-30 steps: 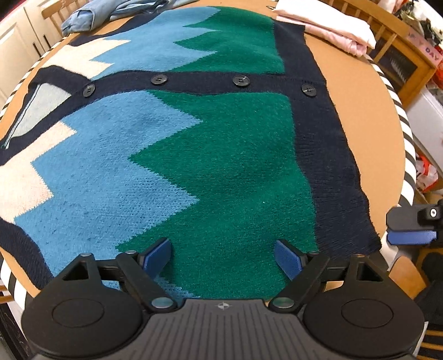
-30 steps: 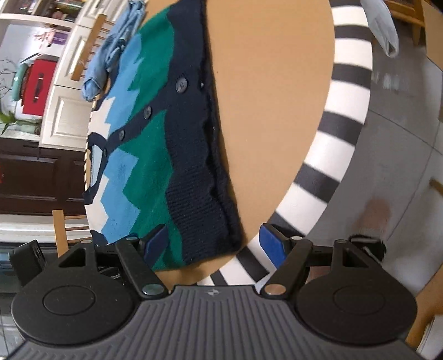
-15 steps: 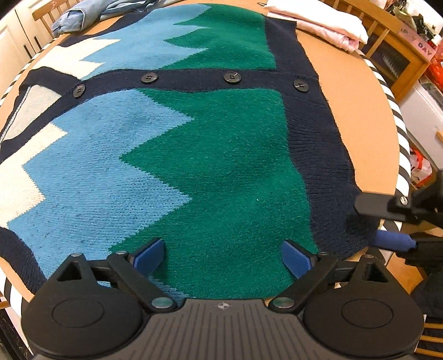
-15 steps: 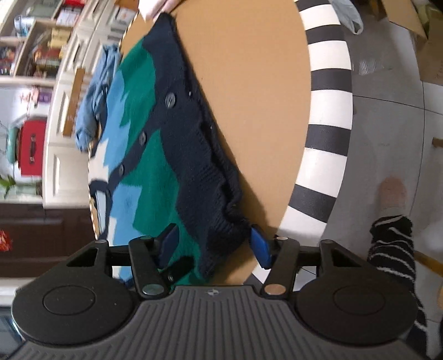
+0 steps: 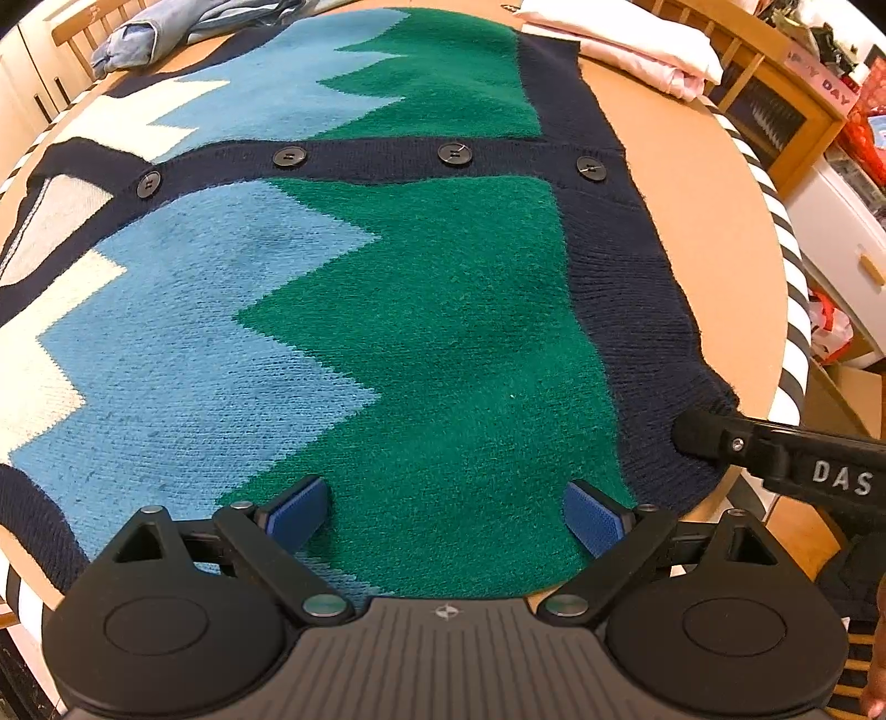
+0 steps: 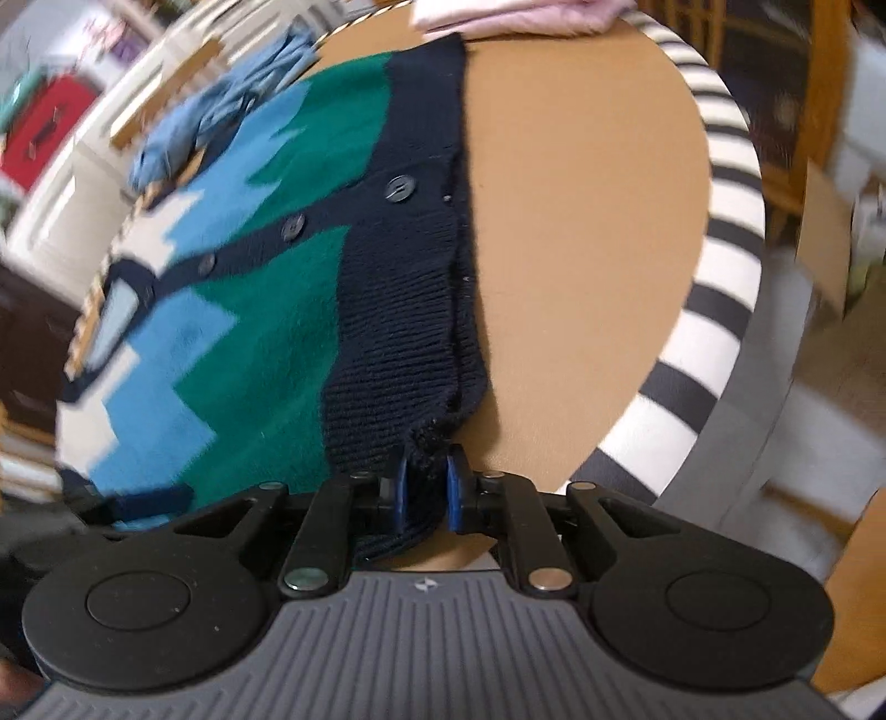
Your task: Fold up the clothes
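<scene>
A knitted cardigan [image 5: 443, 332] with green, blue and white zigzags, navy trim and dark buttons lies flat and buttoned on the round table [image 5: 692, 166]. My left gripper [image 5: 443, 507] hovers open over its near side edge, pads wide apart above the green knit. In the right wrist view the cardigan [image 6: 266, 343] runs away from me. The jaws of my right gripper [image 6: 427, 482] are closing, with the navy hem corner bunched between the blue pads, which press on it. One of its fingers [image 5: 720, 440] shows in the left wrist view at that corner.
Folded pink clothes [image 5: 626, 44] lie at the table's far edge, and a crumpled light blue garment [image 5: 183, 27] at the far left. Bare tabletop [image 6: 581, 221] lies right of the hem, ringed by a black-and-white striped rim [image 6: 714, 266]. Wooden chairs [image 5: 775, 83] stand around.
My right gripper came in from beyond the table's edge to the navy hem corner and its jaws drew together on it. The left gripper stayed in place, open.
</scene>
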`<state>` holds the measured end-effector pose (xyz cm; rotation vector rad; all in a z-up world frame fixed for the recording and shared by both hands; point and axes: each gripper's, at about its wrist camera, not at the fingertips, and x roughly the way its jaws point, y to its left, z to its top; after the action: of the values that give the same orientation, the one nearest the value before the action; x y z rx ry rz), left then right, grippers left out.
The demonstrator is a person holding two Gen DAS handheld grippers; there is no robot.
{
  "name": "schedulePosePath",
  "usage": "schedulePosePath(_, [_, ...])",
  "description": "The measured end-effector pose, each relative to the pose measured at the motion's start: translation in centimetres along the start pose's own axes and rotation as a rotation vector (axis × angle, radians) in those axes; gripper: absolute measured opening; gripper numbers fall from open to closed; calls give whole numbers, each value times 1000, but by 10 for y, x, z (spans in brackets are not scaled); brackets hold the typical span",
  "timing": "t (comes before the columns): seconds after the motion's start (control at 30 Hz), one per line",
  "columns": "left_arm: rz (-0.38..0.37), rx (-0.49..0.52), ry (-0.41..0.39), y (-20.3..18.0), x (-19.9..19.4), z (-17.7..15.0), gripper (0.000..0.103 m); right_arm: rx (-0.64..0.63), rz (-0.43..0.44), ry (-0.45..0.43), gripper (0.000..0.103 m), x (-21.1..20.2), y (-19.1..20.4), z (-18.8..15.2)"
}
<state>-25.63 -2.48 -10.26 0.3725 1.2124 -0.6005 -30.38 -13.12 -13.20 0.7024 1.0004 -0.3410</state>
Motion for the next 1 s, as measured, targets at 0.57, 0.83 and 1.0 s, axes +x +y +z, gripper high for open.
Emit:
schedulePosePath(0.57, [-23,-86,-2,18,-6,1,91,-97,-35,80,14,3,7,14])
schedulePosePath(0.83, [50,-275,-50,106,-35,-29,91,-138,4,125,14,6,3,25])
schedulePosePath(1.0, [87,-414,-79,187,-49,-45,90,-138,-42,127,14,8,13,25])
